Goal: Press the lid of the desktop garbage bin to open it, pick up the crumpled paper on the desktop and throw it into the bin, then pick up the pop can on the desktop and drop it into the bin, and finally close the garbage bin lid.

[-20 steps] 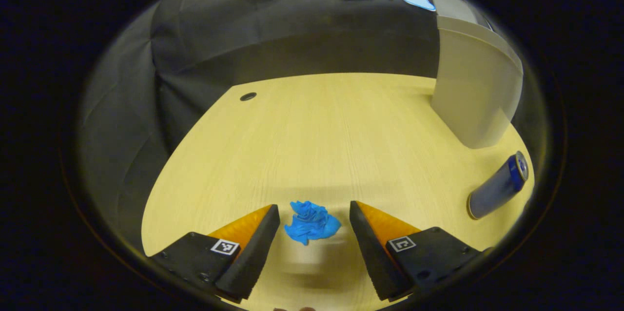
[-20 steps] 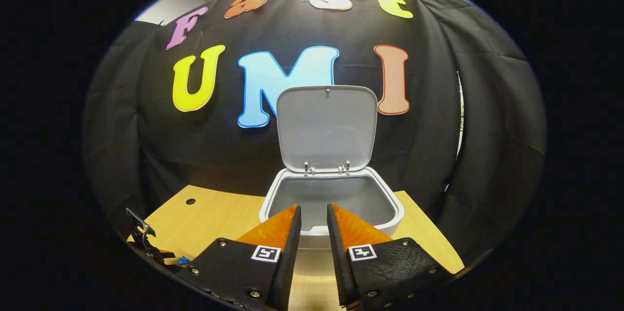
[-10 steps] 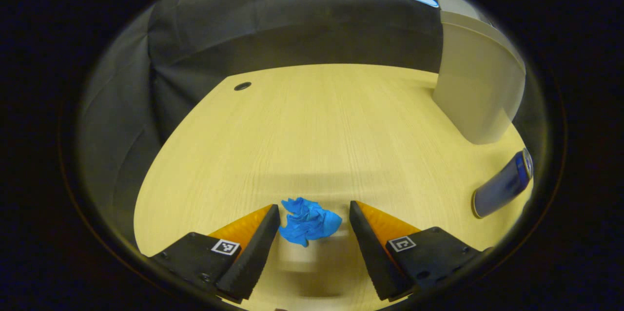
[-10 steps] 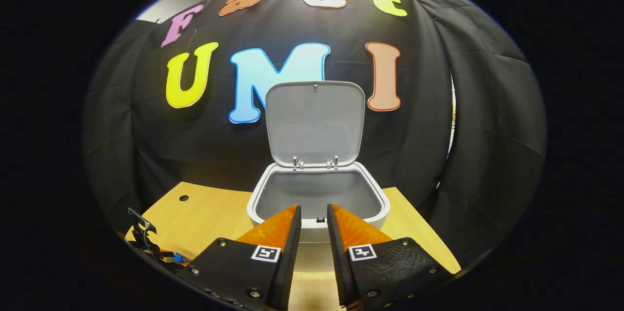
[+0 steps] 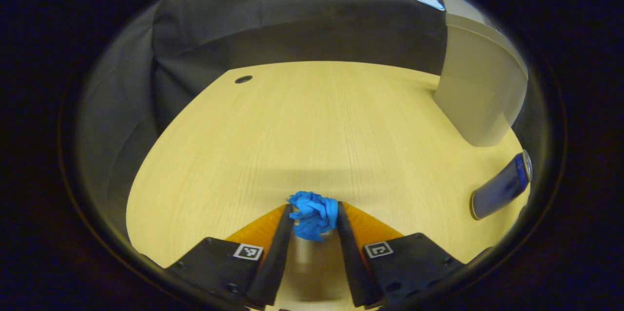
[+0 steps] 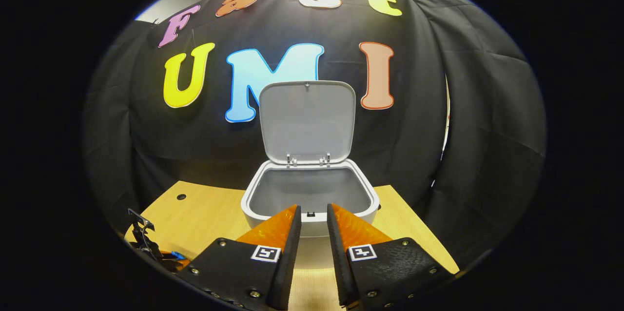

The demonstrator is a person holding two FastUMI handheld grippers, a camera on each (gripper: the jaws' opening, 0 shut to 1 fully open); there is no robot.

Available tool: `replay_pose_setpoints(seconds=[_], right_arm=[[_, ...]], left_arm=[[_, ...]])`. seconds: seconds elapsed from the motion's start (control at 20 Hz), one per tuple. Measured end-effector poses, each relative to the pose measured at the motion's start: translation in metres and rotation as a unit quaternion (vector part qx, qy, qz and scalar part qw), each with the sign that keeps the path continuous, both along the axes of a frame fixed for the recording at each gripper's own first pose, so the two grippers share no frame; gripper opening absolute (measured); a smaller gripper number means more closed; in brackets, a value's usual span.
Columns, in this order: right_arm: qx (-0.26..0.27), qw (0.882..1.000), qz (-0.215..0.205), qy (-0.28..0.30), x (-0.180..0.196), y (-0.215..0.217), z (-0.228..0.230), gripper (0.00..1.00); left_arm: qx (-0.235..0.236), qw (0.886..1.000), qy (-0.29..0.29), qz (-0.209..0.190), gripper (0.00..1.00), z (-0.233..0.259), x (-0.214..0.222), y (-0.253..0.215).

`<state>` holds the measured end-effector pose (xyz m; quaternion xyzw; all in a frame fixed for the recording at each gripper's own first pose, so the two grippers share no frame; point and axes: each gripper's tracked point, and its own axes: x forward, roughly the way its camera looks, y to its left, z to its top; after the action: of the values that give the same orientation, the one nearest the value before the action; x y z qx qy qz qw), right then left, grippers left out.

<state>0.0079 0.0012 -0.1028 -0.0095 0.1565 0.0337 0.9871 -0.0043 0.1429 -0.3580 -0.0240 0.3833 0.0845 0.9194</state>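
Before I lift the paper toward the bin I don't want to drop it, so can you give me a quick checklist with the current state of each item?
1. Left hand-held gripper shut on the crumpled paper, both fingers pressing: ok.
2. Paper clear of the desktop: cannot tell.
3. Bin lid up and upright: ok.
4. Bin opening free of obstruction: ok, the inside looks empty.
5. Right hand-held gripper out of the drop path: not ok, it sits just before the bin's front rim, nearly closed and holding nothing.
6. Pop can lying on its side beside the bin, away from the lift: ok.
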Motion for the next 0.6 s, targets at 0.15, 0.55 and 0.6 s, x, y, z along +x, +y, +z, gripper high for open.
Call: replay_pose_setpoints(seconds=[0.15, 0.55, 0.6], right_arm=[[-0.001, 1.0, -0.001, 0.002, -0.004, -0.003, -0.001, 0.36], [0.008, 1.0, -0.006, 0.007, -0.009, -0.009, -0.005, 0.36], [0.01, 1.0, -0.006, 0.007, -0.01, -0.008, -0.005, 0.37]], left_arm=[[0.015, 1.0, -0.008, 0.011, 0.41, 0.029, 0.021, 0.003], [0.031, 0.999, -0.042, 0.003, 0.34, 0.145, 0.104, -0.015], [0.034, 0.998, -0.051, 0.003, 0.34, 0.165, 0.118, -0.018]])
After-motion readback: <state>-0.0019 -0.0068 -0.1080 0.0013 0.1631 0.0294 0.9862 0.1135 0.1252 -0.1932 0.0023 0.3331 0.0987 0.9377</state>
